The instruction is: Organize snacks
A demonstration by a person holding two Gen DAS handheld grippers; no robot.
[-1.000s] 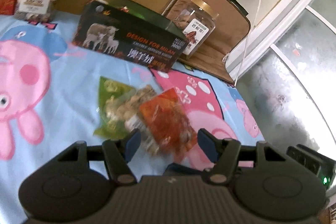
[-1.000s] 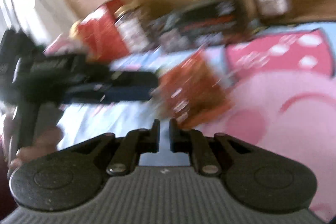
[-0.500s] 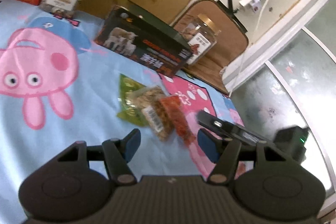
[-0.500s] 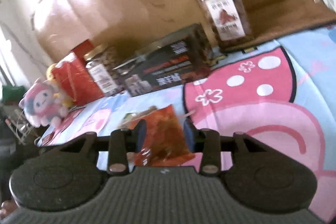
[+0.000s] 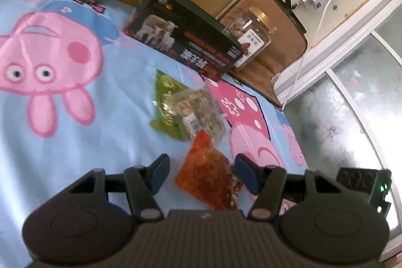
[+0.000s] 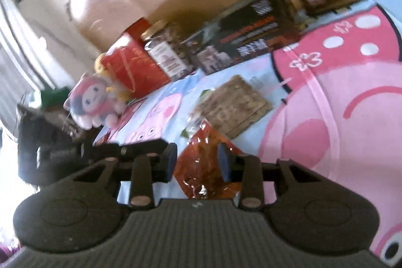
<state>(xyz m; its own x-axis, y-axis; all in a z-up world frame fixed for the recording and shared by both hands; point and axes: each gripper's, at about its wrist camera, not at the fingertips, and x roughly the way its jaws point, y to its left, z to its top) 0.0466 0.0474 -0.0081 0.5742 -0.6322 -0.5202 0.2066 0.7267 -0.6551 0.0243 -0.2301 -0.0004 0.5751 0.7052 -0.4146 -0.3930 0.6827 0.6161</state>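
Right gripper [image 6: 197, 162] closing around orange snack packet [image 6: 201, 175]

Near edge of the orange snack packet [image 5: 206, 180] hidden behind the gripper body; green packet [image 5: 165, 104] partly covered by the nut bag [image 5: 198, 109]; box [image 6: 248, 39] lettering blurred beyond reading.

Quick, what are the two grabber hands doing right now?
Left gripper: open, holding nothing; the orange snack packet lies between its jaws.
Right gripper: jaws closing around the same packet, not gripping it yet.
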